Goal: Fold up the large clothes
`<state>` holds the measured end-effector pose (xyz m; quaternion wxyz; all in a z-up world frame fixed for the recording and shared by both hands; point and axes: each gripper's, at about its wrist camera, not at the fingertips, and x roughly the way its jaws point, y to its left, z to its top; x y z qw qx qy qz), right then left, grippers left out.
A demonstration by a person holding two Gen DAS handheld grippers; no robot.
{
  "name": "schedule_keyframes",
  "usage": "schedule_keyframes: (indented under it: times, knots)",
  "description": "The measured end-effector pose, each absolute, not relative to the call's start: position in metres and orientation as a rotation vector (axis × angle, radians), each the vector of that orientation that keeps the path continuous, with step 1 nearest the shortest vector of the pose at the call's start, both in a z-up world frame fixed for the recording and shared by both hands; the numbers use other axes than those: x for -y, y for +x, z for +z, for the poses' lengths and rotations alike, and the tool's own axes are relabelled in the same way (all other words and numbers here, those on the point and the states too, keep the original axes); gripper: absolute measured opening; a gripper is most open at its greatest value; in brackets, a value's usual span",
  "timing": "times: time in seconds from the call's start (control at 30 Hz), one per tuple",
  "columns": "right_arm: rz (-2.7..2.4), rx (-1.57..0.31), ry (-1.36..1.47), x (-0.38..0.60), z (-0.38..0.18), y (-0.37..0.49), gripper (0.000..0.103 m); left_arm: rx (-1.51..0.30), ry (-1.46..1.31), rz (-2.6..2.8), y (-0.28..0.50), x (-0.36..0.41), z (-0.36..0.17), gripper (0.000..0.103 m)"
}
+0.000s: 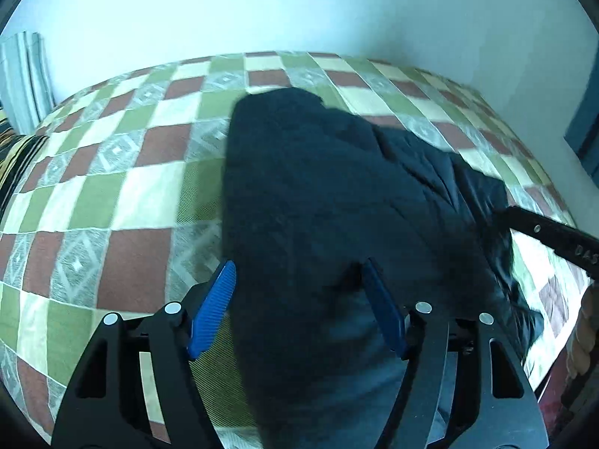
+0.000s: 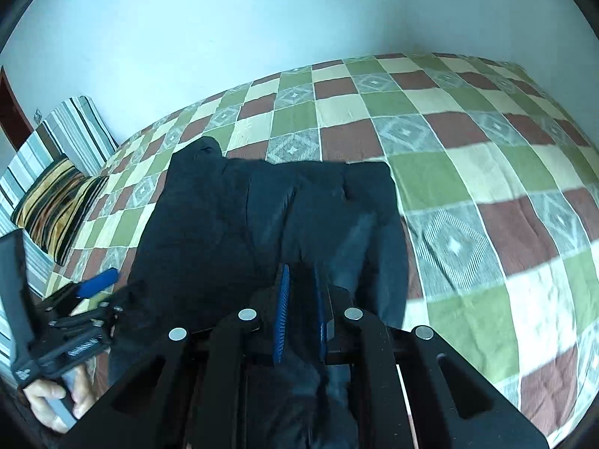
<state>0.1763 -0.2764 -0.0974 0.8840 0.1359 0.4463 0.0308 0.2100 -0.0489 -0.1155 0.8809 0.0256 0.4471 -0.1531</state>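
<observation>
Our right hand-held gripper [image 2: 301,307] is clamped on a fold of the dark garment [image 2: 262,224], its blue pads [image 2: 281,314] nearly together with cloth pinched between them. From there the garment runs away from us across the bed [image 2: 468,142], its far edge lying fairly straight on the checked cover.

Our left hand-held gripper [image 1: 299,280] stands with its jaws apart. The garment [image 1: 318,194] fills the gap between the blue pads [image 1: 213,307]; the right pad sits against the cloth, the left one just beside its edge, and we cannot tell that they press on it. In the right wrist view the left gripper [image 2: 90,292] shows at the garment's left edge, held in a hand [image 2: 56,400].

Around the garment the checked cover is bare. A striped cushion [image 2: 56,209] and a striped pillow [image 2: 75,127] lie at the bed's left end, near the garment's left side but apart from it. A pale wall [image 1: 262,7] rises behind the bed. In the left wrist view the right gripper's black arm [image 1: 554,235] reaches in over the garment's right part.
</observation>
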Motion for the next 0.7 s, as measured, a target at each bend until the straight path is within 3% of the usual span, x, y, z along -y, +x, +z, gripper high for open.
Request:
schedule_keyframes:
  times: [0.13, 0.33, 0.7]
  knots:
    - [0.052, -0.977, 0.272, 0.278, -0.111, 0.199, 0.012, -1.000, 0.021, -0.340, 0.236, 0.043, -0.125, 0.070]
    - [0.049, -1.108, 0.311, 0.280, -0.156, 0.220, 0.011, -1.109, 0.002, -0.378, 0.258, 0.043, -0.152, 0.079]
    - [0.043, -1.131, 0.361, 0.279, -0.188, 0.224, 0.009, -1.079, 0.097, -0.347, 0.258, 0.056, -0.168, 0.080]
